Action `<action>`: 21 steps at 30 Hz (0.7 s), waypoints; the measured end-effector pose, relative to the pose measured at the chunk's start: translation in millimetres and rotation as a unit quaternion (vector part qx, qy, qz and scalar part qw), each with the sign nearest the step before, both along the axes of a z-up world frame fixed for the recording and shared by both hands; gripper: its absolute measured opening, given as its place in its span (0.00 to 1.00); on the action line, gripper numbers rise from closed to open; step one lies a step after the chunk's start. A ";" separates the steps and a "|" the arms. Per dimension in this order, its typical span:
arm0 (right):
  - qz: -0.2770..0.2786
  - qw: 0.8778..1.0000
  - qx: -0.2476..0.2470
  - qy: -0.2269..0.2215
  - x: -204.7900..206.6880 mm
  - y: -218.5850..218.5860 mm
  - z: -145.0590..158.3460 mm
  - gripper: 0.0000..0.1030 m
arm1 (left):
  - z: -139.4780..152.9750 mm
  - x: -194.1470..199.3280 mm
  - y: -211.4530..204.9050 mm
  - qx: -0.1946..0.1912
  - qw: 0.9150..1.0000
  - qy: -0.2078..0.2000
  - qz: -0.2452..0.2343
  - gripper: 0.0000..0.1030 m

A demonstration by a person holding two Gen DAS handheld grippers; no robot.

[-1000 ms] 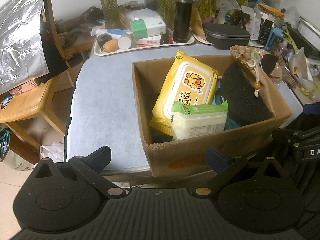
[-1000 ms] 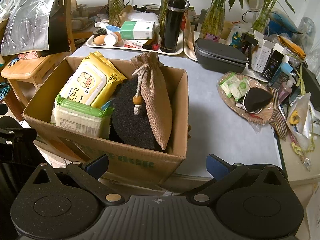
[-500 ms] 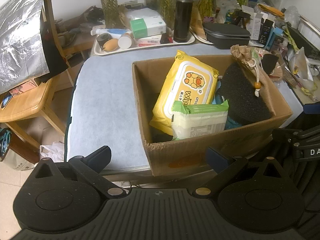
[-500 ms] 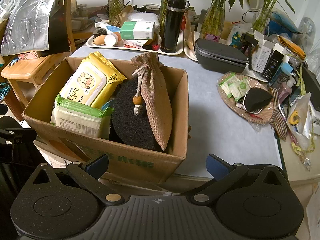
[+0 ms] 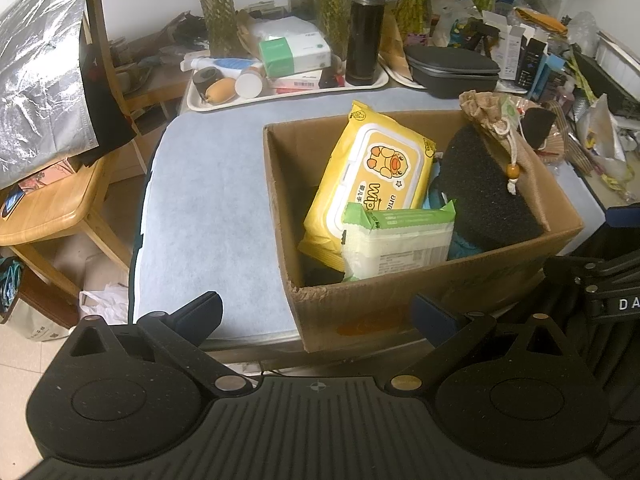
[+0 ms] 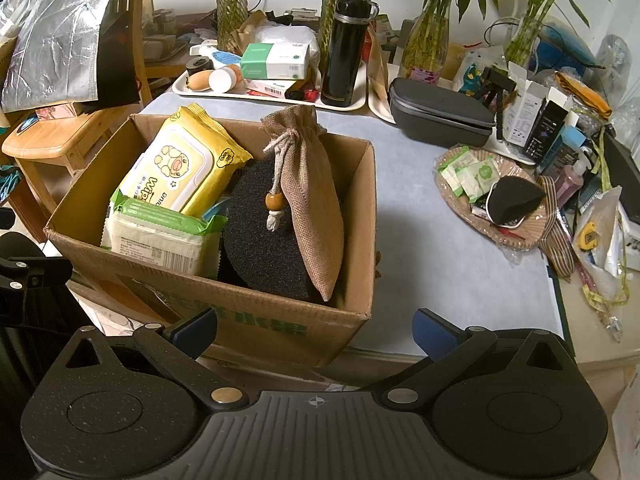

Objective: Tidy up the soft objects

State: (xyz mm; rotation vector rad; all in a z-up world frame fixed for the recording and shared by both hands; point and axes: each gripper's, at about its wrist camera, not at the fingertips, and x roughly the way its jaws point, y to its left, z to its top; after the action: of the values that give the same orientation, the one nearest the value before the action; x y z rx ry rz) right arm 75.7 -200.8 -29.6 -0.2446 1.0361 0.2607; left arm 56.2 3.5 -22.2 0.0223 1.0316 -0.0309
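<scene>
Both hand-held grippers [image 5: 318,312] [image 6: 314,326] wide apart, empty, above cluttered blue-covered table [image 5: 208,200].

Left of box: I see bare desk [image 5: 208,184] from the cardboard box [image 5: 400,300] out to the edge.
Right of box: open desk as far as the woven basket [image 6: 516,236].
Inside box: packed; yellow wipes pack [image 6: 180,168], green tissue pack [image 6: 160,236], black foam [image 6: 260,236] and burlap pouch [image 6: 308,200] leave only a gap in the left near corner.
Behind: tray [image 6: 272,98] and dark case [image 6: 440,116] block the far side.
</scene>
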 end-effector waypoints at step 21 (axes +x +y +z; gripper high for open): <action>0.000 1.000 0.000 0.000 -0.3 0.3 0.1 1.00 | 1.9 0.6 -0.4 0.001 1.000 0.002 -0.002 1.00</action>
State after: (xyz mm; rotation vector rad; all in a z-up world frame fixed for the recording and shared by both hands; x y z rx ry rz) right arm 75.4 -200.5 -29.6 -0.2448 1.0370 0.2614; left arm 56.8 3.1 -20.3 0.0269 1.0352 -0.0333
